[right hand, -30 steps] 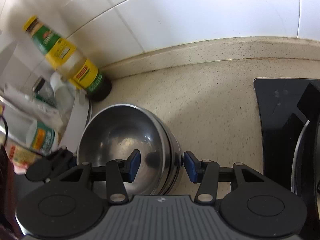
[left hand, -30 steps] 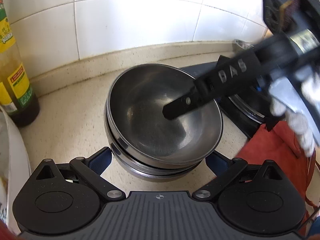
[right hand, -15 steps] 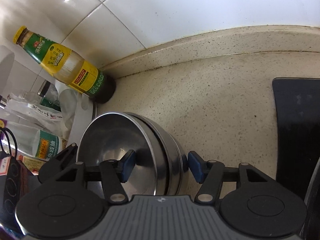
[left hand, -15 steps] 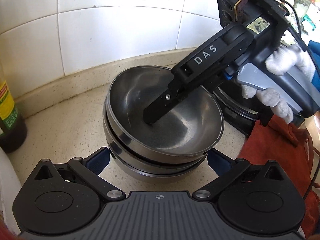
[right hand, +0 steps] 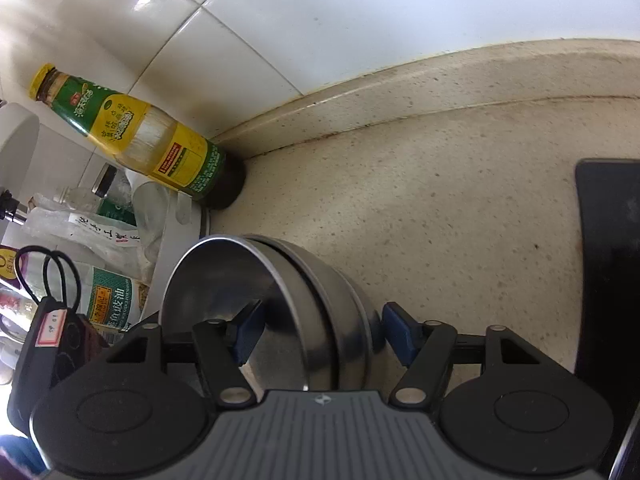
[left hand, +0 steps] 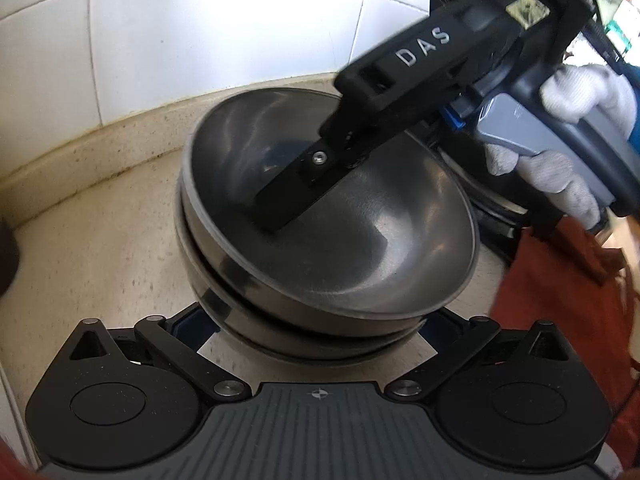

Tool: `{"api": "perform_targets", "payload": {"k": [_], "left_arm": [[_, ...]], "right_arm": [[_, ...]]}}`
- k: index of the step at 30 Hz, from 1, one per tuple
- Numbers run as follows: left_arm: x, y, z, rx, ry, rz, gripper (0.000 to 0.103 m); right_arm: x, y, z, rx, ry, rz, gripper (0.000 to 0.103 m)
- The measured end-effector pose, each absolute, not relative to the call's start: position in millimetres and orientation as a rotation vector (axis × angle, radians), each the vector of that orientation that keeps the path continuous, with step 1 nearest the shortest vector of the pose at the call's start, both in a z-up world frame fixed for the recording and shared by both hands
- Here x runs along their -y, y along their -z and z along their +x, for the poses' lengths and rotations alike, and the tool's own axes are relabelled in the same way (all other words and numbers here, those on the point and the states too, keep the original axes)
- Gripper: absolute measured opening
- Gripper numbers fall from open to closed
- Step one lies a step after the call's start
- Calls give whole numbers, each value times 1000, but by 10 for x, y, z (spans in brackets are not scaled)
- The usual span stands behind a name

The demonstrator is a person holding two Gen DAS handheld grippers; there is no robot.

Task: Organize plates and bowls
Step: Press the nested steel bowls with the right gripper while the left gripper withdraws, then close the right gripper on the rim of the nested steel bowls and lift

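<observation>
Nearest my left camera, the left gripper (left hand: 318,322) stands wide, its blue pads flanking the base of the stack of nested stainless-steel bowls (left hand: 332,240); the bowls hide both pad faces, so I cannot tell whether they touch the metal. The stack sits on the speckled beige countertop (left hand: 100,248), and the top bowl rides tilted in the ones beneath.

My right gripper (right hand: 318,330) straddles the stack's wall, one blue pad inside the top bowl, the other outside and clear of the metal. Its jaws are opening, with the rims between them and no pad pressing. From the left view only its black inner finger (left hand: 304,188) shows, reaching down into the bowl; the outer one is hidden behind the stack. A white-gloved hand (left hand: 560,136) holds that tool.

To the stack's right I have bare counter up to the black stove edge (right hand: 604,260), cut off by the frame. On its left, a crowded tray of packets (right hand: 108,272) sits close. Farther back a yellow-and-green labelled sauce bottle (right hand: 160,152) stands against the white tiled wall (right hand: 360,12).
</observation>
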State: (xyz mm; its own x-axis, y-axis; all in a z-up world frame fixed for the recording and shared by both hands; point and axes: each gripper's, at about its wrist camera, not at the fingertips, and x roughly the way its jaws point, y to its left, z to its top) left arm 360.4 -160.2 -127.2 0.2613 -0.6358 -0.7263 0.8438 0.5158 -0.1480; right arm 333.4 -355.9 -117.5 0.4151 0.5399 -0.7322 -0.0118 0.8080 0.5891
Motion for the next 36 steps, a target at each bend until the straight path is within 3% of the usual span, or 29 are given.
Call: {"api": "perform_targets", "payload": {"k": [8, 18, 36], "left_arm": [[1750, 1341, 3571, -767, 951, 372, 103], [1924, 1359, 3609, -753, 834, 364, 103], [1912, 738, 3321, -578, 686, 360, 103]], "right_arm": [[3613, 1297, 3409, -1104, -409, 607, 72], [3587, 1287, 3406, -1044, -389, 596, 69], [3471, 541, 3303, -874, -451, 534, 68]]}}
